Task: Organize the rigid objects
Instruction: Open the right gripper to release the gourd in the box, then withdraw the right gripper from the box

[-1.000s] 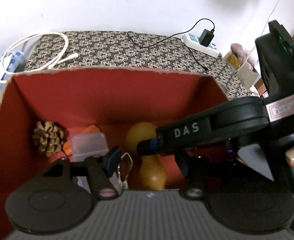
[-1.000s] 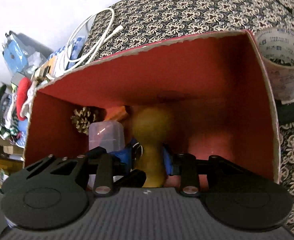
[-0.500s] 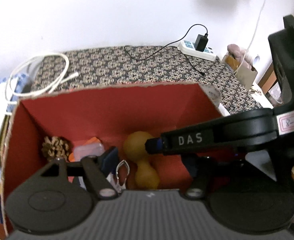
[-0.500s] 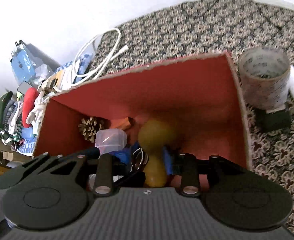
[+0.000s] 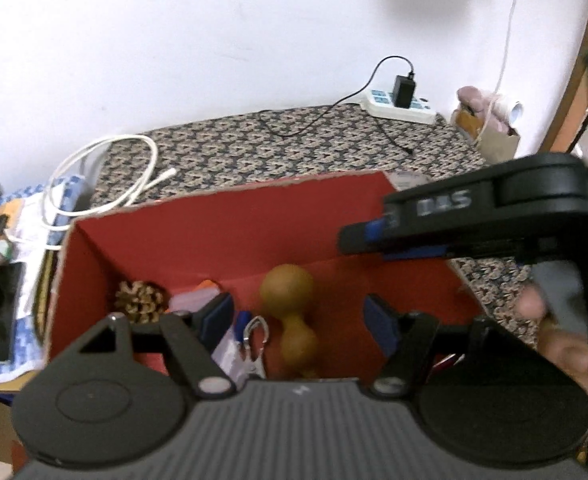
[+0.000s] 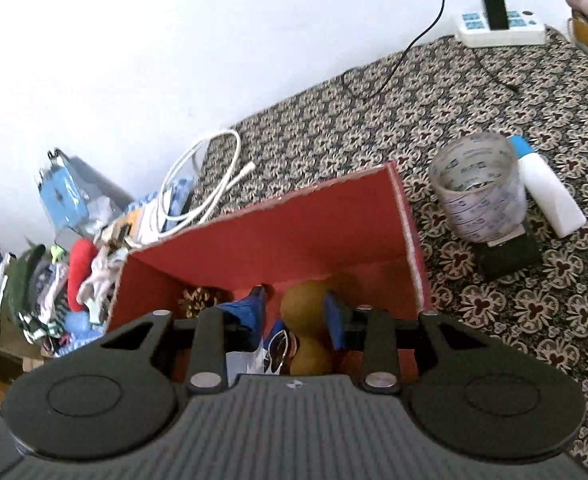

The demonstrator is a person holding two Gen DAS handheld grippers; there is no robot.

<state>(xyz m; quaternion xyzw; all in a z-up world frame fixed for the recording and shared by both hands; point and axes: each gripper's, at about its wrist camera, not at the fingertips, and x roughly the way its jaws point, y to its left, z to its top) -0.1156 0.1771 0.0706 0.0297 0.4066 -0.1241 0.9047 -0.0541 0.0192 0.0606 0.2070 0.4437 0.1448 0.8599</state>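
Note:
A red-lined cardboard box (image 5: 230, 224) stands on the patterned table; it also shows in the right wrist view (image 6: 294, 232). Inside lie a tan gourd (image 5: 292, 312), a pine cone (image 5: 140, 306), a clear plastic case (image 5: 194, 302) and a metal clip (image 5: 256, 334). The gourd (image 6: 306, 312) and the pine cone (image 6: 198, 300) show in the right wrist view too. My left gripper (image 5: 300, 320) is open and empty above the box. My right gripper (image 6: 294, 316) is open and empty, raised above the box; it crosses the left wrist view at right (image 5: 454, 216).
A tape roll (image 6: 478, 188) stands on a black block (image 6: 510, 256) right of the box, beside a white bottle (image 6: 546, 196). A power strip (image 6: 498, 28) lies at the back, a white cable (image 6: 202, 184) at left. Clutter (image 6: 54, 276) lies off the table's left edge.
Both grippers have risen and pulled back from the box. The right gripper has come off the gourd, which lies in the box.

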